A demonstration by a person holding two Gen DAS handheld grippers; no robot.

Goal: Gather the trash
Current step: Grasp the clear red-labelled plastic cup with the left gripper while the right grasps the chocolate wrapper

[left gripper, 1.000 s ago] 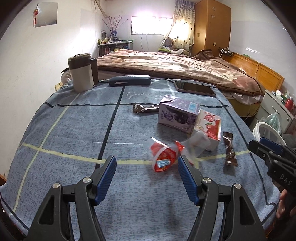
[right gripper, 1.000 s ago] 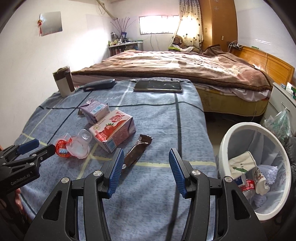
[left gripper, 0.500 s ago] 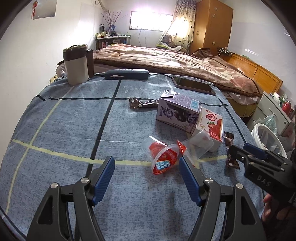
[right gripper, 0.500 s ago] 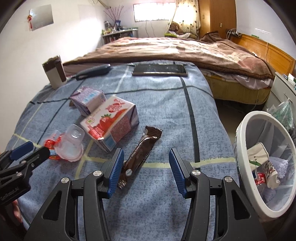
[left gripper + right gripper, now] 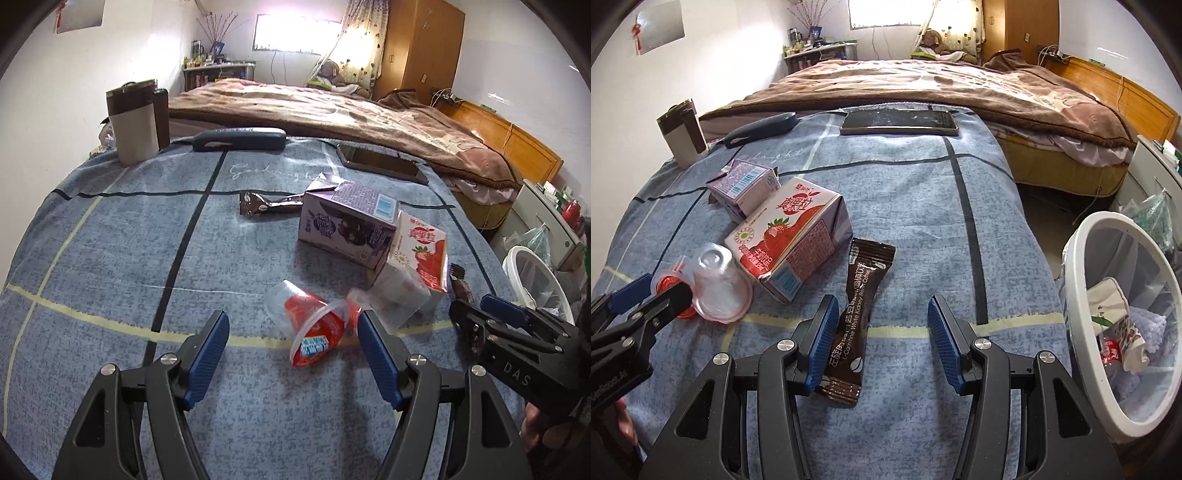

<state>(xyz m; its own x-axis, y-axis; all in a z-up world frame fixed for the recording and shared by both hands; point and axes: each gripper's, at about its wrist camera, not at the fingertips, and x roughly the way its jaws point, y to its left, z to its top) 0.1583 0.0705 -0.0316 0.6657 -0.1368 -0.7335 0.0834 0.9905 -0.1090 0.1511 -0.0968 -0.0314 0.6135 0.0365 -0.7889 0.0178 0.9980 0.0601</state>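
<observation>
Trash lies on a blue cloth (image 5: 110, 258). My left gripper (image 5: 293, 349) is open, with a red-labelled plastic cup (image 5: 314, 328) lying between its fingers. A second clear cup (image 5: 716, 284) lies beside it. A strawberry milk carton (image 5: 790, 236) and a purple carton (image 5: 347, 221) stand behind. My right gripper (image 5: 881, 343) is open over a brown coffee sachet (image 5: 855, 317), whose lower part lies by the left finger. Another foil wrapper (image 5: 269, 203) lies farther back. A white trash bin (image 5: 1123, 332) holding rubbish stands at the right.
A phone (image 5: 899, 122), a dark case (image 5: 240, 139) and a brown-and-white mug (image 5: 135, 125) sit at the cloth's far side. A bed with a brown blanket (image 5: 942, 81) lies beyond. A white cabinet (image 5: 550, 221) stands behind the bin.
Both grippers have moved forward and down toward the cloth. The left now straddles the red cup; the right has closed in on the coffee sachet. Both stay open.
</observation>
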